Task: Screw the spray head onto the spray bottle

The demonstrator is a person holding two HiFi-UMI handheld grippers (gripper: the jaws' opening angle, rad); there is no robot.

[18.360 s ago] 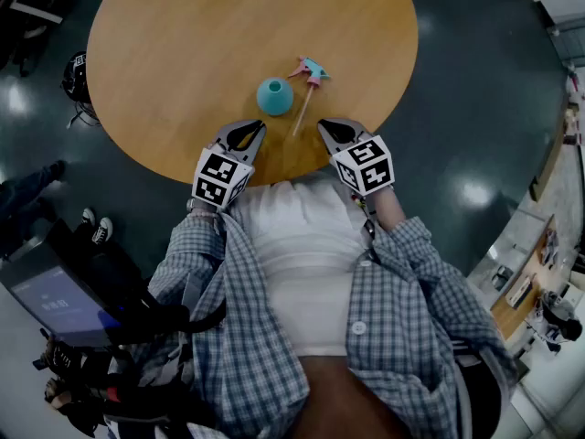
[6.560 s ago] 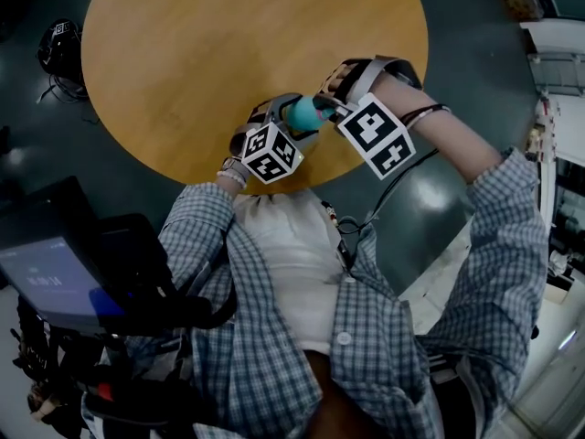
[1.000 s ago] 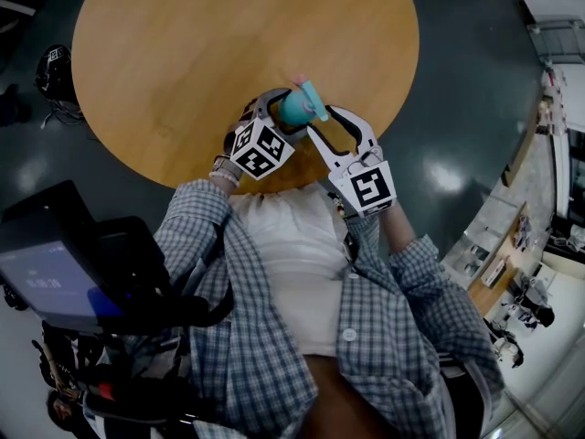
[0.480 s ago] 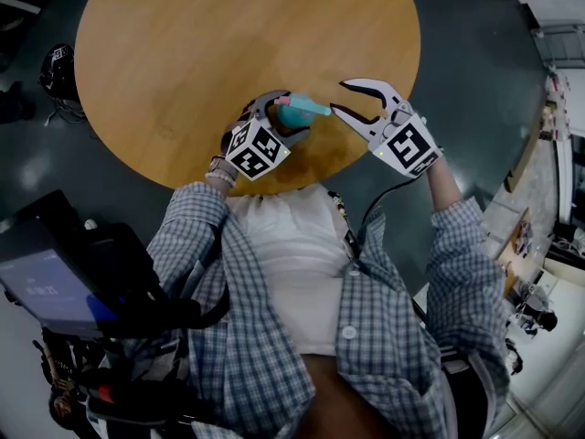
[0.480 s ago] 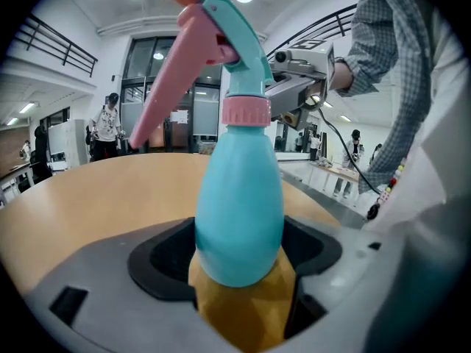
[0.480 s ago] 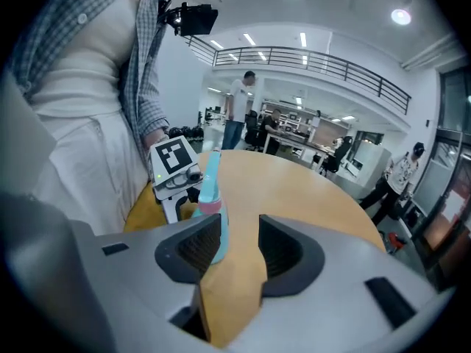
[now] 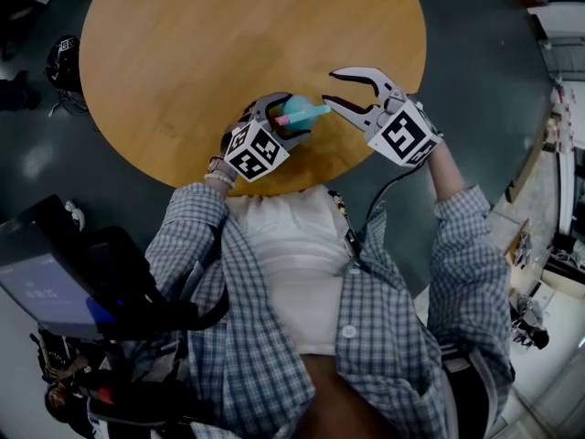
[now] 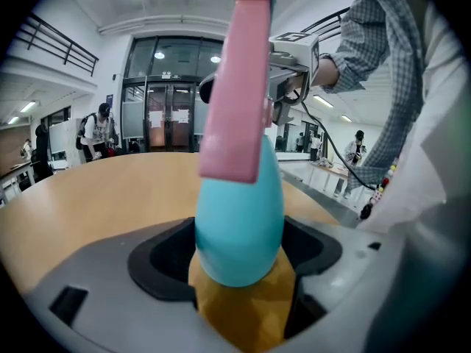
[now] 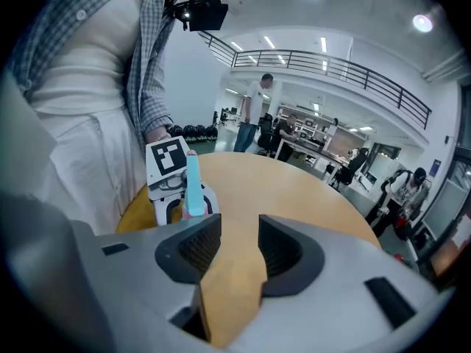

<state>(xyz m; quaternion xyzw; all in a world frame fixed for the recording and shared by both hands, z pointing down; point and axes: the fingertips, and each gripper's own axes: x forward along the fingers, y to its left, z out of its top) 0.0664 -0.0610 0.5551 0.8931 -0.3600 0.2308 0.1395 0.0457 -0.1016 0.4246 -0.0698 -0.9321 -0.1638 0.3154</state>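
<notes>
Wooden table point(image 7: 183, 53), left tool point(image 7: 283, 122) around teal spray bottle point(image 8: 239, 219) with spray head point(image 8: 235, 87)

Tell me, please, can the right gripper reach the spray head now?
Probably yes: the right gripper is open, empty, and nothing stands between it and the spray head on the bottle.

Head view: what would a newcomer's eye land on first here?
The teal spray bottle, pink spray head on top, sits clamped in the left tool at the near edge of the round wooden table. Just right of it, the right tool hangs open and empty, jaws aimed at the bottle.
</notes>
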